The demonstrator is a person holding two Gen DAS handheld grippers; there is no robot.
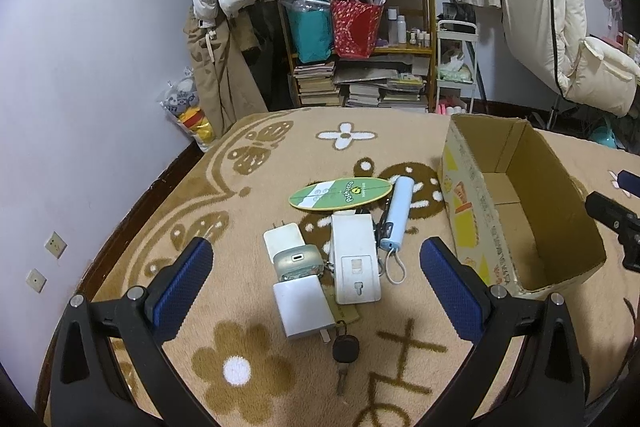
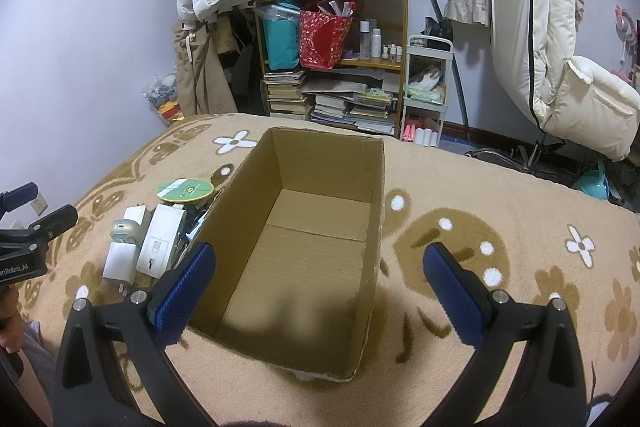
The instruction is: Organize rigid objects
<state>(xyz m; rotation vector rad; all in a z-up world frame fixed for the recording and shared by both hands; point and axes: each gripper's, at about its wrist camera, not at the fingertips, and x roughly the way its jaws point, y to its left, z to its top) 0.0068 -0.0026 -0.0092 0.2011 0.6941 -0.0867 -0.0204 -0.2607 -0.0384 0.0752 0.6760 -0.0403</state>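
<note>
A pile of small rigid items lies on the patterned blanket. It holds a white power strip (image 1: 356, 259), two white chargers (image 1: 304, 305) (image 1: 283, 238), a grey earbud case (image 1: 298, 261), a light blue power bank (image 1: 398, 213), a green oval card (image 1: 340, 193) and a black key (image 1: 345, 349). My left gripper (image 1: 316, 279) hovers open over the pile, its fingers straddling it. An empty cardboard box (image 2: 312, 247) stands to the pile's right. My right gripper (image 2: 318, 285) hangs open above the box's near end. The power strip (image 2: 162, 243) shows left of the box.
A wooden shelf (image 1: 430, 27) crammed with books and bags stands beyond the bed, with a white cart (image 1: 456, 67) and a cream padded chair (image 2: 560, 67) to its right. Coats hang at the left wall. The blanket (image 2: 500, 195) stretches right of the box.
</note>
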